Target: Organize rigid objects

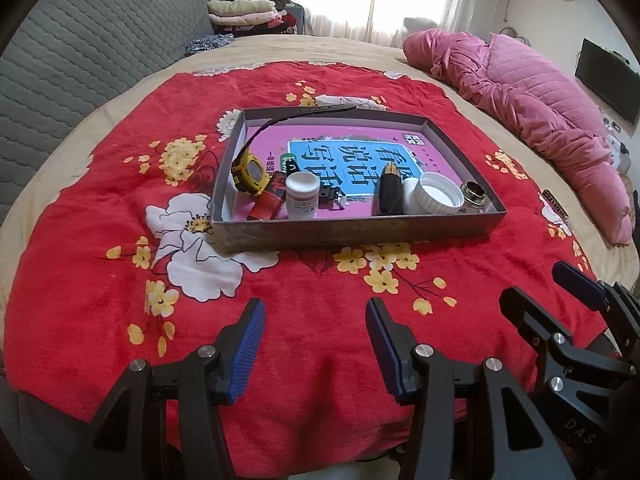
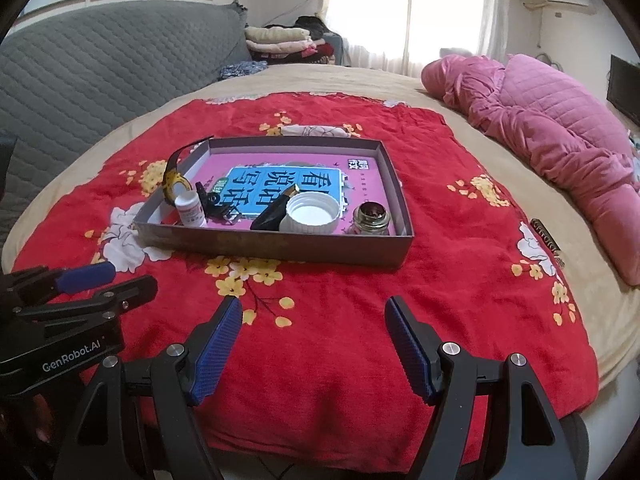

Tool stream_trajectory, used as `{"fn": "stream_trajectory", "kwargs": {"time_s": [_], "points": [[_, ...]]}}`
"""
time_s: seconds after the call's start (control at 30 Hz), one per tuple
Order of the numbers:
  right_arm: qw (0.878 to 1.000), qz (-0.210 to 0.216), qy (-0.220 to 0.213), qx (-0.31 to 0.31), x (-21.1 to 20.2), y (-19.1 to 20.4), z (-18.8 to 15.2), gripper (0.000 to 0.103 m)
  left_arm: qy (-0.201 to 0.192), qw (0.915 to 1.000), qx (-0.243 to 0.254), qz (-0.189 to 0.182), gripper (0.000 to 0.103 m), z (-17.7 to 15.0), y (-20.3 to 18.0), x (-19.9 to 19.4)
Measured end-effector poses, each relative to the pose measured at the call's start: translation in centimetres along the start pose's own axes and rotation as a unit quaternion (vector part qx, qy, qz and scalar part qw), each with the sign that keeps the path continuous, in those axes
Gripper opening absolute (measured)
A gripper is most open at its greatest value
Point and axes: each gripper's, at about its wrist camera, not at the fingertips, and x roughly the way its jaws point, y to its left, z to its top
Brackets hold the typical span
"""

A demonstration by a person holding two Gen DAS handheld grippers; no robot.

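Note:
A grey shallow box (image 1: 352,229) (image 2: 272,250) sits on the red flowered cloth on the bed. Inside lie a pink and blue book (image 1: 352,152), a yellow watch (image 1: 250,174) with its black strap over the box rim, a red item (image 1: 268,200), a small white bottle (image 1: 303,196) (image 2: 191,207), a black clip (image 1: 332,196), a black pen-like object (image 1: 390,192) (image 2: 276,210), a white ribbed lid (image 1: 434,198) (image 2: 310,212) and a small glass jar (image 1: 472,196) (image 2: 370,220). My left gripper (image 1: 316,316) is open and empty, near the cloth's front. My right gripper (image 2: 314,316) is open and empty beside it.
A pink quilt (image 1: 532,108) (image 2: 560,128) lies along the right of the bed. A grey padded headboard (image 1: 80,48) stands at left. Folded clothes (image 1: 248,12) are stacked at the back. A small dark comb-like item (image 2: 546,238) lies at the cloth's right edge.

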Motion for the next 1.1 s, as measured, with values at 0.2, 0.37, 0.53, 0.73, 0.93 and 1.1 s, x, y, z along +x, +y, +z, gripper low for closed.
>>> {"fn": "stream_trajectory", "kwargs": {"time_s": [0.2,0.37,0.53,0.73,0.93,1.1], "points": [[1.0,-0.001,0.003,0.0,0.2,0.0,0.0,0.075,-0.001,1.0,0.001,0.003,0.052,0.1,-0.1,0.0],[1.0,-0.004,0.007,0.0,0.5,0.0,-0.1,0.075,-0.003,1.0,0.0,-0.002,0.052,0.2,-0.1,-0.2],[1.0,-0.004,0.006,0.001,0.5,0.0,-0.1,0.075,0.0,1.0,0.002,0.0,0.052,0.2,-0.2,0.0],[1.0,-0.003,0.005,0.001,0.5,-0.1,0.0,0.075,0.0,1.0,0.005,0.007,0.052,0.2,-0.2,0.1],[1.0,-0.002,0.006,0.002,0.5,-0.1,0.0,0.075,0.003,0.9999,0.006,0.015,0.052,0.1,-0.2,0.5],[1.0,0.006,0.004,0.003,0.8,-0.1,0.0,0.075,0.007,0.9998,0.004,0.018,0.052,0.1,0.0,1.0]]}}
